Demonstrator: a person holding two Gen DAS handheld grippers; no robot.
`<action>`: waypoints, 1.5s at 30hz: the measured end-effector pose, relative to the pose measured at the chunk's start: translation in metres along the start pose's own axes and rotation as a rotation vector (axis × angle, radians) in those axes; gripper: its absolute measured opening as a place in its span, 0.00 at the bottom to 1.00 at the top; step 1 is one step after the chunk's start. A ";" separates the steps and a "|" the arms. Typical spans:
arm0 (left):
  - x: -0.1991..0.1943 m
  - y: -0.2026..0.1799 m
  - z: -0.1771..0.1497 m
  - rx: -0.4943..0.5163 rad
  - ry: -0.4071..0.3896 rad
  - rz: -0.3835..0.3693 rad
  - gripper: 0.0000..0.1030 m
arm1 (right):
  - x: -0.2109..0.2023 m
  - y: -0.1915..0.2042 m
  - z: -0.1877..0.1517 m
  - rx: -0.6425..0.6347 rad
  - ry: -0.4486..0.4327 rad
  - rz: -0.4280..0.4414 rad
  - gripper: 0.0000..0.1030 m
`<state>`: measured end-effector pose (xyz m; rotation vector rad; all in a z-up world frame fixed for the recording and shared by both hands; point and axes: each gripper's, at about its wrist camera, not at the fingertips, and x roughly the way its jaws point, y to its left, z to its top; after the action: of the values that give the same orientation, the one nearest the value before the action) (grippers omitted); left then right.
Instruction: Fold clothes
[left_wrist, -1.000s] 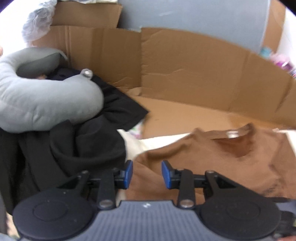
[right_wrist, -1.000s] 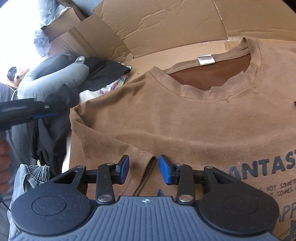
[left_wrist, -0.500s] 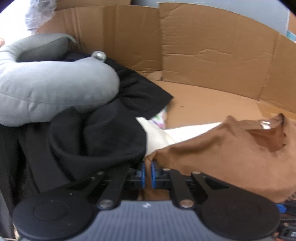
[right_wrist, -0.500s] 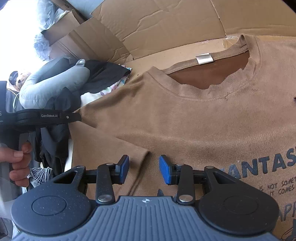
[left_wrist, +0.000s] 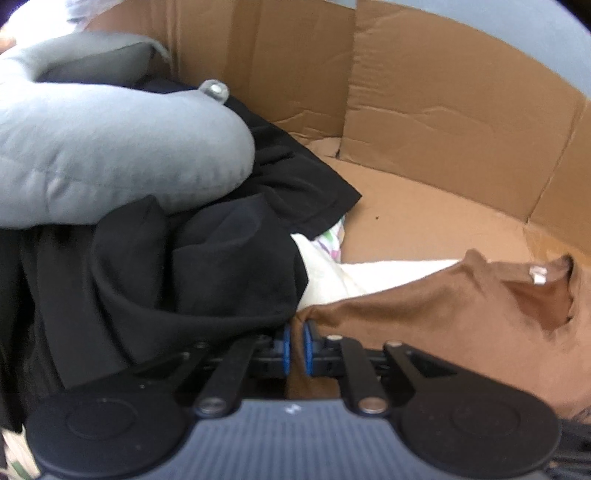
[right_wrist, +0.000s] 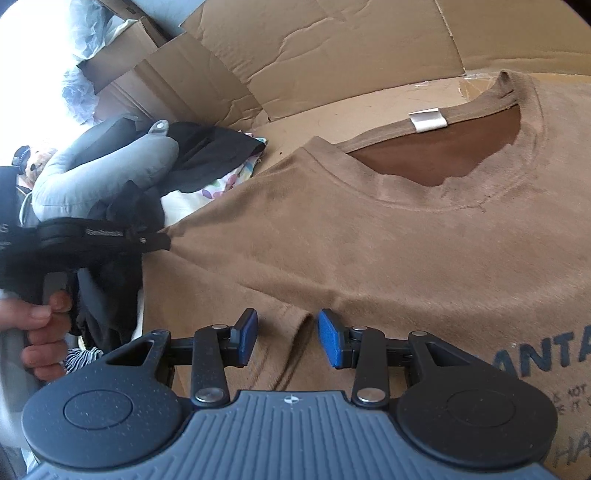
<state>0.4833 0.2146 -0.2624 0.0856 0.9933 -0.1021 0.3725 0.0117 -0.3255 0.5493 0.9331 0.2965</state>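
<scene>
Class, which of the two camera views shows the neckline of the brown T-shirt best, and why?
The right wrist view: the brown T-shirt lies spread out, its whole collar and white label plain. The left wrist view shows only a sliver of the neckline at its right edge, seen side-on, behind the shut left gripper.

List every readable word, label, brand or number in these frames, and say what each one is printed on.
"ANTA" – large dark letters on the brown T-shirt, cut off by the frame edge.
"NOT" and "E IT C" – small print below it, partial.
"HA" – bottom right of the shirt print, cut off.
White neck tag – blank from here.
Left gripper – a small white label on its arm, too blurred to read.
Left wrist view: nothing legible.
</scene>
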 end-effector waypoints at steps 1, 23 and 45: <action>-0.006 -0.001 0.000 -0.003 -0.010 0.000 0.12 | 0.001 0.002 0.000 -0.007 0.003 -0.008 0.19; 0.001 -0.006 -0.014 0.042 -0.034 -0.035 0.04 | -0.033 0.007 0.009 -0.085 -0.084 -0.057 0.01; -0.031 -0.015 -0.042 0.087 -0.077 -0.070 0.06 | -0.026 0.007 0.001 -0.189 -0.044 -0.061 0.10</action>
<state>0.4301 0.2066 -0.2598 0.1262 0.9148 -0.2112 0.3589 0.0051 -0.3036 0.3517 0.8670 0.3129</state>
